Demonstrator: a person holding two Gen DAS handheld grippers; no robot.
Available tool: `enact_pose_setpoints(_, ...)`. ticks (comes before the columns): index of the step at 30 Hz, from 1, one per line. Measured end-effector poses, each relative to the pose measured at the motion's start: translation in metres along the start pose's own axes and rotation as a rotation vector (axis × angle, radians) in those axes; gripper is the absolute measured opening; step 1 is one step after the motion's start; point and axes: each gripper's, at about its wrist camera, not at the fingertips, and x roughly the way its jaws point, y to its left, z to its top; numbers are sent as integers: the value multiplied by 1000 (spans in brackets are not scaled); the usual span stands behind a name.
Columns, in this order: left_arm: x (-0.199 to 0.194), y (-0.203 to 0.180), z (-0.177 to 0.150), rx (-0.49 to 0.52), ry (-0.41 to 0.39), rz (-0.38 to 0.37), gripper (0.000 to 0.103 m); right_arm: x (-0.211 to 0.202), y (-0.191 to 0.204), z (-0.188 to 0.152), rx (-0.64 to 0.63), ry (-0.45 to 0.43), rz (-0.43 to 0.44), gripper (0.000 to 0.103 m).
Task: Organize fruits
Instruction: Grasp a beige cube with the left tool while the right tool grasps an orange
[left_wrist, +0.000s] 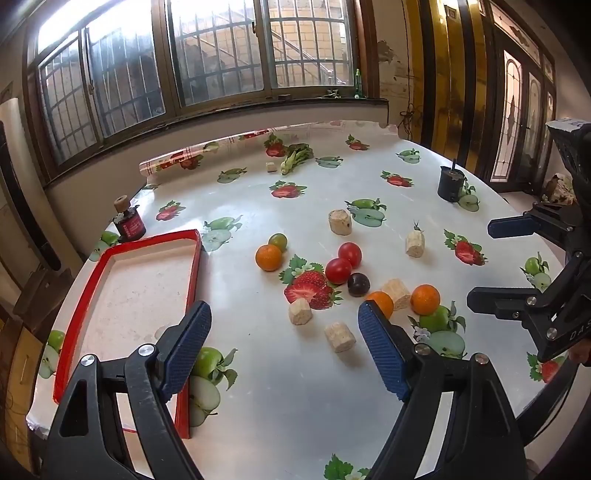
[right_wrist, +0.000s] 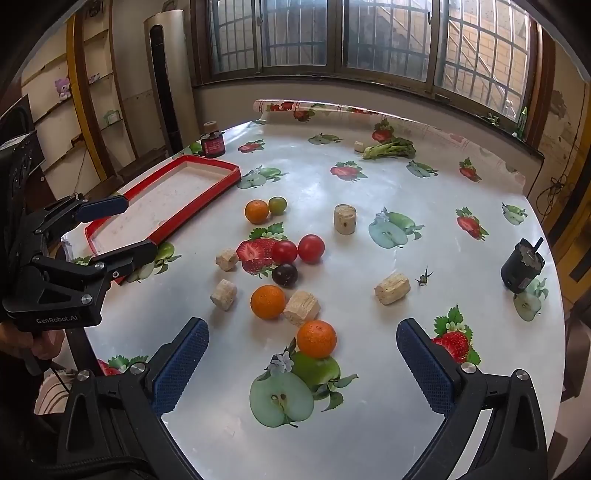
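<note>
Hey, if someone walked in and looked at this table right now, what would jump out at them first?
Probably the bright loose fruit in the middle of the table: three oranges, the nearest just ahead of the open right gripper, and two red tomatoes beside a dark plum. Next, the red-rimmed tray at the left edge, with no fruit in it, and pale cork-like chunks scattered among the fruit.

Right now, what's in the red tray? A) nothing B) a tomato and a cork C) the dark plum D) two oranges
A: the red tray shows only its bare white floor, while the oranges, tomatoes and dark plum all lie loose on the table.
</note>
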Motion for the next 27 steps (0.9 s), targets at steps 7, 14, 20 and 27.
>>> enact_pose_setpoints(7,-2,-2,-1,-2,-2,-7,82,-2,-1,2,-11,-6,3,103)
enact_pose_setpoints(14,-10,1,3,-14,-32,-6,82,-19,1,4,-35,-123,-24,103)
enact_pose_setpoints(20,-13,0,5,-15,-40,-4,82,-33,0,7,-38,-176,-21,103)
enact_pose_setpoints(27,-14,0,6,-15,-43,0,82,-33,-8,3,-1,-144,7,103)
